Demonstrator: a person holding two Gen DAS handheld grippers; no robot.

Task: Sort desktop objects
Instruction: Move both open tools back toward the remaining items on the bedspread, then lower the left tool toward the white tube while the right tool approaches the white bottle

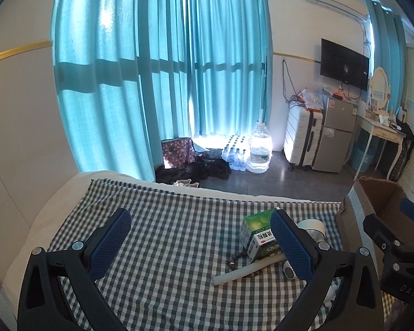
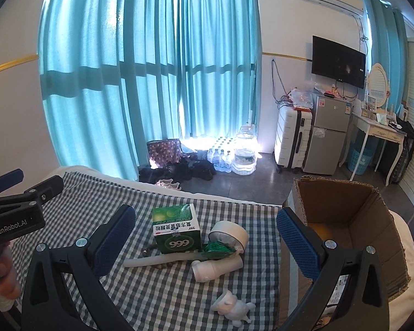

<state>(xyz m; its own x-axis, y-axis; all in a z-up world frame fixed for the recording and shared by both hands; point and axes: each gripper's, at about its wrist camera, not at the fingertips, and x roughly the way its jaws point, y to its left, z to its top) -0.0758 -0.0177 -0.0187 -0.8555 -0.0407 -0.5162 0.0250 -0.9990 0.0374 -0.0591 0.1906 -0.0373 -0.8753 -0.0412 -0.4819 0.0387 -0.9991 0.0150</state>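
- Nearest the right wrist camera, the right claw point(image 2: 205, 237) hung released and empty above the grey-and-white checked cloth point(image 2: 157, 298); the left claw point(image 1: 200, 244) was likewise spread wide, holding nothing.
- Just beyond lay a small white figurine point(image 2: 234, 307), a white cylindrical bottle on its side point(image 2: 216, 269) and a pale plastic tube point(image 2: 154, 260).
- Behind them stood a green cardboard medicine box point(image 2: 176, 230) beside a white tape roll point(image 2: 230, 234).
- To the right sat the open brown cardboard box point(image 2: 369, 220).
- Sorting seemed barely begun; the next move likely called for lowering over one item, clenching, then carrying it to the box.
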